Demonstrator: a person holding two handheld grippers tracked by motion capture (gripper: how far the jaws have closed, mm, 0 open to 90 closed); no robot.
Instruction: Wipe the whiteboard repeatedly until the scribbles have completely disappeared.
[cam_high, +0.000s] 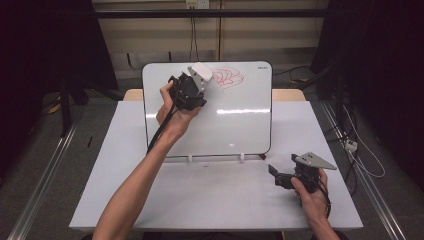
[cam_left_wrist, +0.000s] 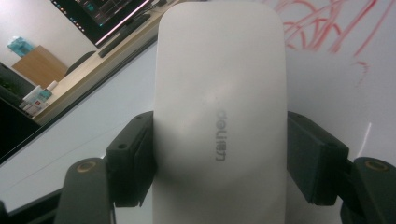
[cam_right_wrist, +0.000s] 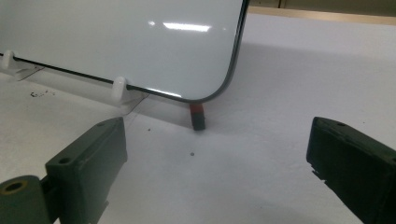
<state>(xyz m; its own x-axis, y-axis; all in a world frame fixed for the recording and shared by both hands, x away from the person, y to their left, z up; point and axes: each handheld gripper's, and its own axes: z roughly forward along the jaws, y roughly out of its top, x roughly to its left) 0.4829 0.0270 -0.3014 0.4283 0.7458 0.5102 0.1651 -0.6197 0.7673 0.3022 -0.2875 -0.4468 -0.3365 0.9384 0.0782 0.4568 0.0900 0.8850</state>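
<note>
Left gripper, clamped on the white eraser, holds it at upper centre just left of the whiteboard's red scribble, presumably for wiping; right gripper rests gaping, lower right.

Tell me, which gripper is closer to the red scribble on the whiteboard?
Left. The left gripper, clamping a white plastic eraser, sits just beside the red marker scribble. The right gripper is down by the table's front.
</note>
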